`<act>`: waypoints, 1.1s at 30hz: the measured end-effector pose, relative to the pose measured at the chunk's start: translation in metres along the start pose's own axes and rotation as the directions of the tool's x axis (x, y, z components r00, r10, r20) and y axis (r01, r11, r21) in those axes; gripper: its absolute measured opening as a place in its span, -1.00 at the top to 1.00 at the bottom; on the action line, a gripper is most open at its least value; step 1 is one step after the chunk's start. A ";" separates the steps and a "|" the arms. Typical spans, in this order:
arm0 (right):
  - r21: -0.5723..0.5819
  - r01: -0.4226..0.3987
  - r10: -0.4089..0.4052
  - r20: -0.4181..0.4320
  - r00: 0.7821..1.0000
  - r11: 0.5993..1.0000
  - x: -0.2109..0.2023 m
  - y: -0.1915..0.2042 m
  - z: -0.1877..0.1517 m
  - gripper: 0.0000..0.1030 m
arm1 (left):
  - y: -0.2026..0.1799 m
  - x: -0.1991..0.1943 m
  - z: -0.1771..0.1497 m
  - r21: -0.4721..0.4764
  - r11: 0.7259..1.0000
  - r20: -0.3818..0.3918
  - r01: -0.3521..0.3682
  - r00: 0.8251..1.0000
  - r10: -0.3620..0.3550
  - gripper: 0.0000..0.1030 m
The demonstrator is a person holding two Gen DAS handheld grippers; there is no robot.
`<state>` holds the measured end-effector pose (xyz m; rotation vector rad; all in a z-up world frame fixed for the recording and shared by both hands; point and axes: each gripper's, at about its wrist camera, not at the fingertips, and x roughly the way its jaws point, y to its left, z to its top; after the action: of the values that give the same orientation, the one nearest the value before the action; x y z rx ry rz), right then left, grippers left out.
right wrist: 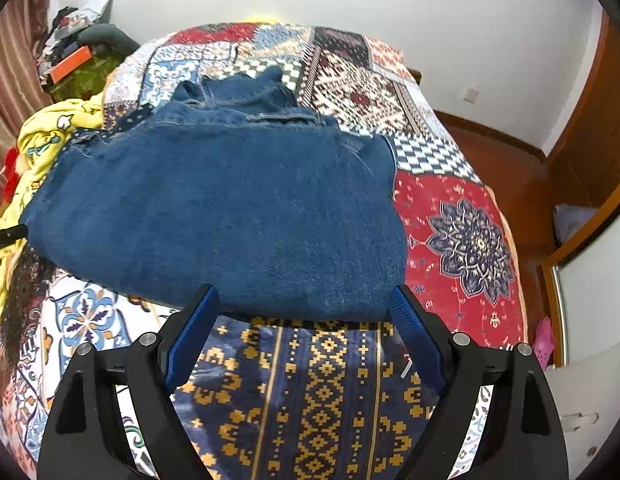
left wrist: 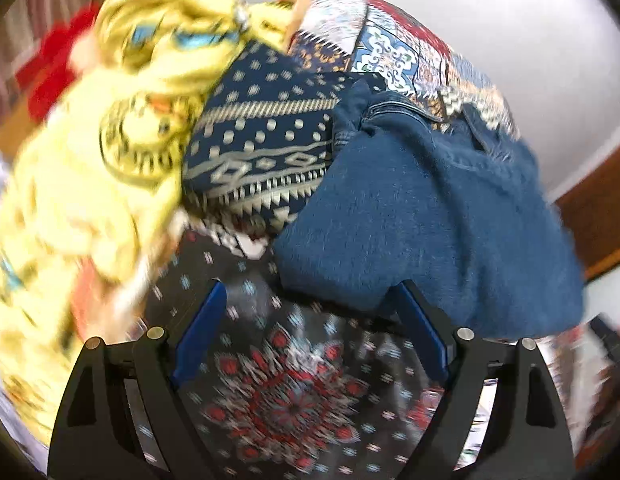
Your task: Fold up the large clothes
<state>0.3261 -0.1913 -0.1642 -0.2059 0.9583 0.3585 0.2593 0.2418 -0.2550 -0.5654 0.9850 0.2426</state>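
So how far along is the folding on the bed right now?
Done: the denim garment lies folded on the patchwork bedspread. In hand: nothing; left gripper and right gripper are both open and empty. Left: the crumpled yellow garment and the navy patterned one.

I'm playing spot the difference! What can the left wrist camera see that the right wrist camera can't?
Only the left wrist view shows the navy dotted cloth bunched beside the denim, and a dark floral fabric under the left gripper. Only the right wrist view shows the red flower patch, the wooden floor and the right gripper over a navy-and-gold strip. Both show the folded blue denim garment, the yellow clothes, the patchwork bedspread and open, empty jaws.
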 end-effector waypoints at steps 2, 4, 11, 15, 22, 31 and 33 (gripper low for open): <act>-0.012 0.001 -0.001 0.013 1.000 1.000 -0.004 0.004 0.001 -0.64 | 0.004 -0.002 -0.005 -0.051 0.995 -0.007 0.083 0.997 -0.083 -0.67; -0.019 -0.007 0.008 0.020 1.000 1.000 -0.005 0.007 0.003 -0.64 | 0.003 0.001 -0.011 -0.100 0.977 -0.025 0.188 0.981 -0.191 -0.67; -0.020 -0.048 0.048 0.011 0.999 0.999 0.005 0.020 0.007 -0.64 | -0.013 0.045 -0.020 -0.238 0.886 -0.063 0.399 0.904 -0.424 -0.32; -0.041 -0.054 0.054 -0.003 0.999 0.998 0.011 0.028 0.007 -0.64 | -0.012 0.061 -0.012 -0.282 0.849 0.008 0.447 0.886 -0.464 -0.21; -0.064 -0.054 0.052 -0.025 0.998 0.997 0.016 0.037 0.008 -0.64 | -0.012 0.068 0.001 -0.321 0.845 0.133 0.428 0.904 -0.407 0.06; -0.084 -0.074 0.074 -0.008 0.997 0.994 0.000 0.050 0.016 -0.64 | -0.053 0.009 0.020 -0.107 0.964 0.245 0.245 0.946 -0.213 0.59; -0.100 -0.083 0.083 0.003 0.997 0.992 -0.005 0.056 0.020 -0.64 | -0.058 -0.014 0.026 -0.063 0.960 0.285 0.274 0.927 -0.246 0.61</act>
<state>0.3169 -0.1338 -0.1500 -0.2566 0.9443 0.4842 0.2959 0.2086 -0.2129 -0.7277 0.6222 0.1293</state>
